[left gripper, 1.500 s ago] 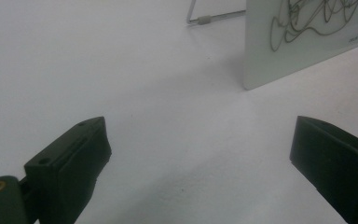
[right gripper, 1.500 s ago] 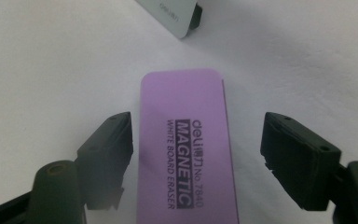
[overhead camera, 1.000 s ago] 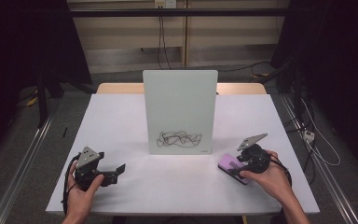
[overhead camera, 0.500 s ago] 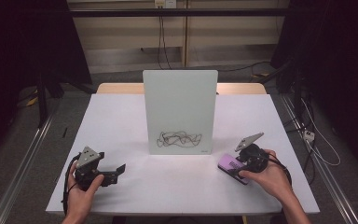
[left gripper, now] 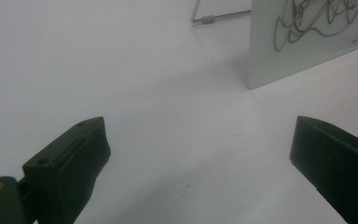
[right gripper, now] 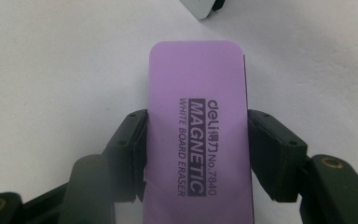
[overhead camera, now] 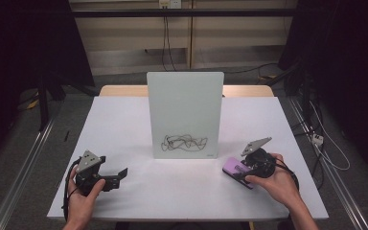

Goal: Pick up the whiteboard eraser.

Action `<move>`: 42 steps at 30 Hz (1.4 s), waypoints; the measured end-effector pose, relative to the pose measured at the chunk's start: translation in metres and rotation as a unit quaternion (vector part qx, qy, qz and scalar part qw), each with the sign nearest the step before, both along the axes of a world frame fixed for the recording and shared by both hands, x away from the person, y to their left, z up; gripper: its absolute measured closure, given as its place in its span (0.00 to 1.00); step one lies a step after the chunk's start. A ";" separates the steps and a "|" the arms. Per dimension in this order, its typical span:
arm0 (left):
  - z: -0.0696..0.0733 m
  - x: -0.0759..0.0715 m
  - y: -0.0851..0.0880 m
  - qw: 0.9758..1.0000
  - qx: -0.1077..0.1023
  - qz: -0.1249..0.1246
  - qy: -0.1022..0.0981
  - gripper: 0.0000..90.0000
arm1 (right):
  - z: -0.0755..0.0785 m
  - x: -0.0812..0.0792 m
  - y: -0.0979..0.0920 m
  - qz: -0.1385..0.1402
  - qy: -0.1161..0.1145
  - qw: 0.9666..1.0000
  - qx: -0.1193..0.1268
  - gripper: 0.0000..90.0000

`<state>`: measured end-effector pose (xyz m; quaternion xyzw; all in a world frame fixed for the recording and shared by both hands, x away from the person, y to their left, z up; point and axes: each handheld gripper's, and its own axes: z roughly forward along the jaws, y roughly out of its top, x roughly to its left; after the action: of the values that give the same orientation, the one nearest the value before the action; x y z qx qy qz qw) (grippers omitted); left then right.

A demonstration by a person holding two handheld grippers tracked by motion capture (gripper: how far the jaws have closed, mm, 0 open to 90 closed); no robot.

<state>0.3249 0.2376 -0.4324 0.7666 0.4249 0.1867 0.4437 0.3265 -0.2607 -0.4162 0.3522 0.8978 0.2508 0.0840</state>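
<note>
A white worktop fills the middle of the high view, with a wooden edge showing at its far side. Near its centre a white board stands upright facing the near side, a tangle of black scribble drawn low on its face; in the left gripper view the same board stands at the far right with its lower corner resting on the worktop, and a thin wire stand shows behind it. At the near left a hand holds the left tool, which lies low over the worktop and points right toward the centre; its two jaws stand wide apart with only bare worktop between them, so it is released. At the near right the other hand holds the right tool, just right of the board's near right corner. Its jaws are clenched on the long sides of a purple eraser, which lies flat on the worktop and is printed "MAGNETIC WHITE BOARD ERASER"; from above the eraser shows as a purple block jutting left of the hand.
</note>
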 end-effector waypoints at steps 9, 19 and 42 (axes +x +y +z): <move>0.000 0.000 0.001 1.000 -0.001 -0.001 -0.001 0.05 | 0.001 -0.005 -0.001 0.009 -0.044 0.998 0.034 0.46; 0.000 -0.001 0.001 1.000 -0.003 0.001 0.000 0.05 | 0.002 -0.010 0.001 -0.002 -0.096 0.994 0.061 0.46; -0.001 -0.002 0.000 1.000 -0.001 -0.006 0.004 0.05 | 0.001 -0.015 0.008 -0.016 -0.147 0.979 0.137 0.46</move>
<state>0.3225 0.2380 -0.4334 0.7693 0.4226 0.1805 0.4439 0.3118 -0.2526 -0.4149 0.3339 0.8269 0.4191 0.1704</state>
